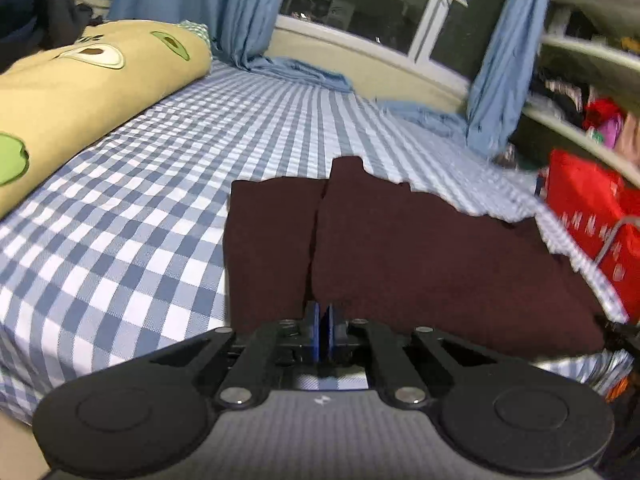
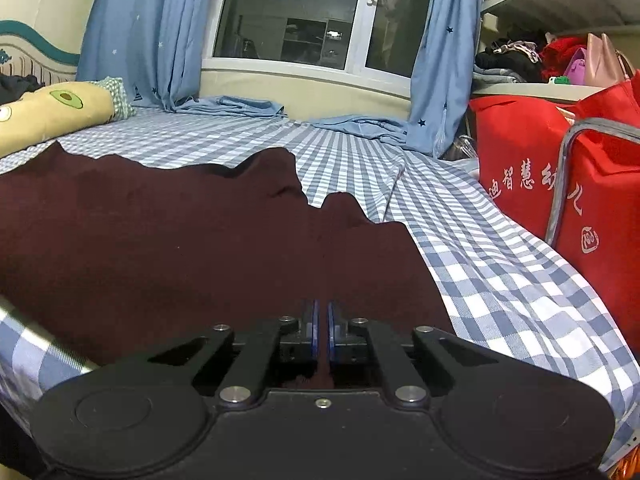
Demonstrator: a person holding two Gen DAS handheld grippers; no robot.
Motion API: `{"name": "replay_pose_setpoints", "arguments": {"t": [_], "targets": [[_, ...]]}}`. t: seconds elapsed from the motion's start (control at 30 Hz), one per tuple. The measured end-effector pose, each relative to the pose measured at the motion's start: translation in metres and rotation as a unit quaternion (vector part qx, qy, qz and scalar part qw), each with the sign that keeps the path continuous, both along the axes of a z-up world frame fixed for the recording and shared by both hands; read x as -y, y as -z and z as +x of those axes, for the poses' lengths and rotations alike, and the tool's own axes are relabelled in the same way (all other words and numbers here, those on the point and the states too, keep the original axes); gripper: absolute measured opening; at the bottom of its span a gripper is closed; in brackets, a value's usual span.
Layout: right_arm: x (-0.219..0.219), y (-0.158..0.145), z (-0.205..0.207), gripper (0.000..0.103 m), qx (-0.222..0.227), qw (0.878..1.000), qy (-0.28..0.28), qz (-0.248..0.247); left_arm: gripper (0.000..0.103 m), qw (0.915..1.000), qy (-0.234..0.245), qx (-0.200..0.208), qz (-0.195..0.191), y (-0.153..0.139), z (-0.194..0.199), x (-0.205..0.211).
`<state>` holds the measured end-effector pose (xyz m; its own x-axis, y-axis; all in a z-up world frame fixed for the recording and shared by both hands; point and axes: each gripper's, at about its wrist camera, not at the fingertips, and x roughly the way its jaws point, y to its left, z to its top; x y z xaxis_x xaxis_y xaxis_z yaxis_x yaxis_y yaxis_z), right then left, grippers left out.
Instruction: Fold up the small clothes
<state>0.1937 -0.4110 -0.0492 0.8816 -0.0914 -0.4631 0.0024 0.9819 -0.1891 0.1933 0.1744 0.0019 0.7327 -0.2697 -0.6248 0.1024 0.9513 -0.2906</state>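
Observation:
A dark maroon garment lies spread on the blue-and-white checked bedsheet; it also shows in the right wrist view. My left gripper is shut, its blue pads pinching the garment's near edge at a fold line. My right gripper is shut on the garment's near edge too, with maroon cloth bunched between the pads. The far edge of the garment is wavy and rumpled.
A yellow avocado-print pillow lies at the left. Blue curtains hang by the window and pool on the bed. Red bags and cluttered shelves stand at the right of the bed.

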Motion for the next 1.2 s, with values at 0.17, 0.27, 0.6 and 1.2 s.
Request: {"name": "replay_pose_setpoints", "arguments": {"t": [0.17, 0.27, 0.6, 1.2], "targets": [[-0.005, 0.003, 0.0, 0.005, 0.005, 1.0, 0.003, -0.016, 0.004, 1.0, -0.003, 0.001, -0.005, 0.013, -0.003, 0.001], [-0.009, -0.002, -0.003, 0.013, 0.014, 0.999, -0.005, -0.034, 0.006, 1.0, -0.008, 0.005, -0.001, 0.011, -0.007, 0.003], [-0.04, -0.022, -0.017, 0.082, 0.075, 0.994, -0.034, -0.069, 0.081, 0.9983, -0.049, 0.032, 0.008, -0.01, -0.038, 0.013], [-0.153, -0.024, 0.012, 0.102, 0.109, 0.987, -0.112, -0.017, 0.102, 0.9745, -0.111, -0.025, -0.193, 0.028, -0.027, 0.051]]}}
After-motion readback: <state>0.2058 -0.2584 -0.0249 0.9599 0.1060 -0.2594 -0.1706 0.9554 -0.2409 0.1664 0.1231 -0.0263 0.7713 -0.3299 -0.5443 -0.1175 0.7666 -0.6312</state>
